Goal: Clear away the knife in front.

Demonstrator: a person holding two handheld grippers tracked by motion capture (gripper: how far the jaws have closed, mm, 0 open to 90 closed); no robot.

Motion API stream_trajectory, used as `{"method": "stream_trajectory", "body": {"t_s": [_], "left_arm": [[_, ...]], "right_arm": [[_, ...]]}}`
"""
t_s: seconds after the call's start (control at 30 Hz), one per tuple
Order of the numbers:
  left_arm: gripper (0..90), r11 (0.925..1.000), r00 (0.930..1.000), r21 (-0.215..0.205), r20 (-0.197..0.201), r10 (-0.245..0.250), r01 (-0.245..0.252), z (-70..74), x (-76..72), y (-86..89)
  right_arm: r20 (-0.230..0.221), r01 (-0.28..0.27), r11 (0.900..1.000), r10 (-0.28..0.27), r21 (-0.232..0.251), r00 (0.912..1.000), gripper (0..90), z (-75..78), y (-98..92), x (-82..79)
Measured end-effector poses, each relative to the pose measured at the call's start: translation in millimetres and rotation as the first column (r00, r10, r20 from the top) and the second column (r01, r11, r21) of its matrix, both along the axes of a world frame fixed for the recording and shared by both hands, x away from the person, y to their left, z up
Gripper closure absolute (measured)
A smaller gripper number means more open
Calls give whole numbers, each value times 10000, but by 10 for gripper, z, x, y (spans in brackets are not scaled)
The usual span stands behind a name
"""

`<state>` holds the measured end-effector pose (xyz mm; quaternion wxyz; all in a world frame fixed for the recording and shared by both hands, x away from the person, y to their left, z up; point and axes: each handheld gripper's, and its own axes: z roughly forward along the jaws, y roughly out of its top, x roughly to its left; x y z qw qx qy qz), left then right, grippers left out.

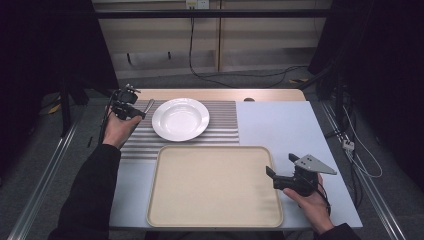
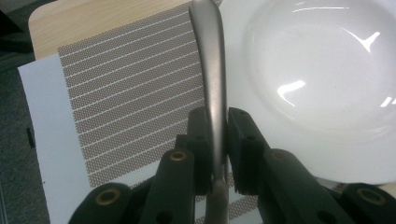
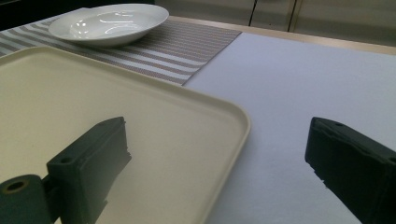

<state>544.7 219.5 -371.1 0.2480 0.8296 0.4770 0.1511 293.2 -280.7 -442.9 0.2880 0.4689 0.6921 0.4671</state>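
Observation:
My left gripper (image 1: 134, 111) is raised over the left end of the striped placemat (image 1: 224, 125) and is shut on a metal utensil handle (image 1: 148, 105). In the left gripper view the grey handle (image 2: 212, 70) runs up between the pads of that gripper (image 2: 217, 123), beside the white plate (image 2: 317, 70); the utensil's working end is hidden. The empty white plate (image 1: 180, 118) sits on the placemat. My right gripper (image 1: 281, 165) rests at the right edge of the beige tray (image 1: 215, 190), open with nothing between its jaws (image 3: 219, 135).
The tray (image 3: 93, 93) is bare and takes up the near middle of the table. A pale blue cloth (image 1: 280, 125) covers the right side. Floor cables (image 1: 240, 75) run beyond the wooden far table edge (image 1: 220, 94).

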Motion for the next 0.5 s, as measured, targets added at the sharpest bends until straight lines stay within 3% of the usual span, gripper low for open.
{"method": "stream_trajectory", "body": {"t_s": [0.5], "left_arm": [[801,9976,9966,-88,480,-675,680,46,-343,-203]], "right_arm": [[24,-3,10000,3,-24,10000,61,3,-2,-5]]}}
